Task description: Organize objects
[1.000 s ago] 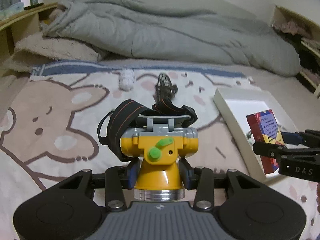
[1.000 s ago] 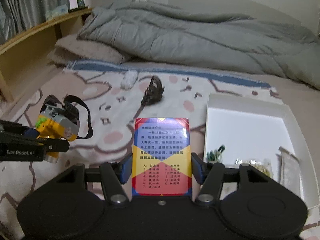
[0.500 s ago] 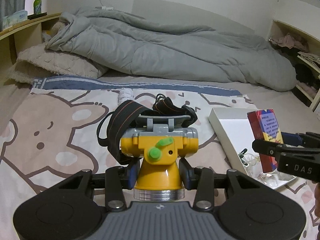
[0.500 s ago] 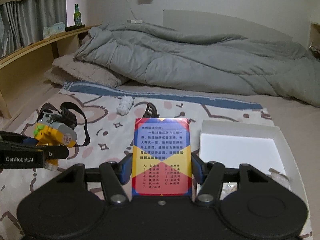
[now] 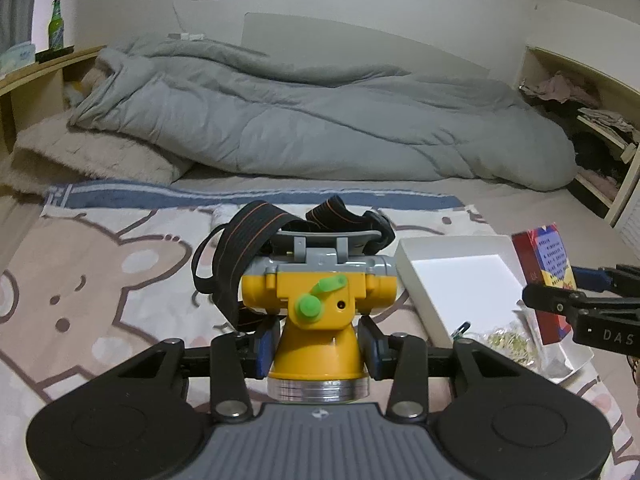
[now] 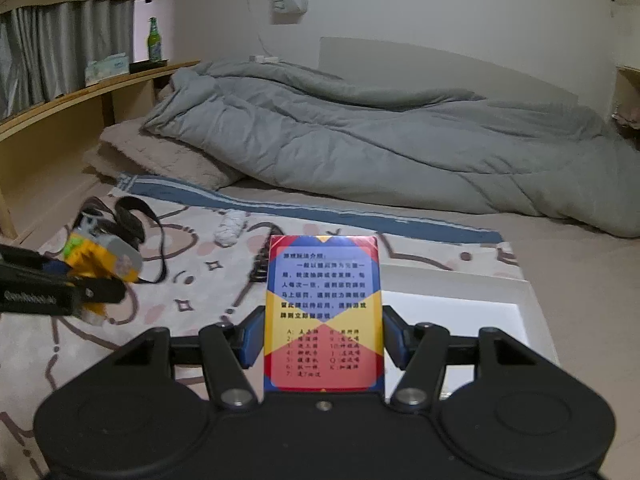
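The left gripper (image 5: pixel 318 350) is clamped on 1 headlamp (image 5: pixel 318 304): a hard yellow plastic body with a conical neck, a grey top housing, a green knob and a ribbed silver lens ring. Its blue pads press the neck from both sides. 1 black woven elastic strap (image 5: pixel 248 240) with thin orange lines loops loosely behind the lamp, which is held clear of the bed.

The right gripper (image 6: pixel 324 340) is clamped on 1 flat rectangular card box (image 6: pixel 324 312), glossy cardboard printed in red, yellow and blue with rows of text, held upright between the 2 pads.

1 shallow white cardboard tray (image 5: pixel 460 276) lies on the bear-print blanket (image 5: pixel 100 280). It holds small clear packets (image 5: pixel 506 338) at its near end; their number cannot be told.

On the blanket lie 1 white fluffy roll (image 6: pixel 230 226) and 1 dark item, mostly hidden. Behind lies 1 quilted grey duvet (image 5: pixel 320 128). 1 green glass bottle (image 6: pixel 154 40) stands on the wooden shelf (image 6: pixel 100 88).
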`<action>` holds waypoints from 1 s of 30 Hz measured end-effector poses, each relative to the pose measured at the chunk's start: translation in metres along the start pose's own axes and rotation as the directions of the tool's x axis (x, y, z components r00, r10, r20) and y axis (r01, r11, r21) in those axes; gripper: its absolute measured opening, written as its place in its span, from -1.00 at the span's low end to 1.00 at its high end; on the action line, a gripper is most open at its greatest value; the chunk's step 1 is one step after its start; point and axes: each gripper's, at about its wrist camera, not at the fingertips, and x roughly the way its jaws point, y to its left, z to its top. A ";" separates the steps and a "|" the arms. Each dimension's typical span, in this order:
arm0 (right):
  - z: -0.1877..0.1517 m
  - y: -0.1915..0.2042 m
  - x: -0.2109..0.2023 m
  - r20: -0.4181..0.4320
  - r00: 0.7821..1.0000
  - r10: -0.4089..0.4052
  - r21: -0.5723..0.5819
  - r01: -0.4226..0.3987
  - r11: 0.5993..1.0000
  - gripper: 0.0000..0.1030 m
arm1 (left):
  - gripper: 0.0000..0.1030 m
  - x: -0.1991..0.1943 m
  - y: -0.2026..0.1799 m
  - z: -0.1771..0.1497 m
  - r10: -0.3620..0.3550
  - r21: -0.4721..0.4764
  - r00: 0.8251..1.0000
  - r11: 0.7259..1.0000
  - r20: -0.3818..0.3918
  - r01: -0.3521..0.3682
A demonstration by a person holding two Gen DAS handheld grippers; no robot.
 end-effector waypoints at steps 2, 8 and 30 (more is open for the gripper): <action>-0.002 -0.014 0.000 0.004 1.000 -0.015 0.019 0.015 1.000 0.17 | -0.15 0.004 -0.006 0.004 -0.009 0.000 1.000 1.000 0.004 0.009; -0.003 -0.053 -0.004 0.022 0.997 -0.078 0.056 0.077 0.995 0.17 | -0.15 0.018 -0.029 0.014 -0.043 0.013 0.999 0.999 0.008 0.043; -0.045 -0.158 0.008 -0.084 0.985 -0.150 0.073 0.156 0.985 0.17 | -0.15 0.095 -0.146 0.034 -0.207 0.206 0.976 0.954 -0.068 0.216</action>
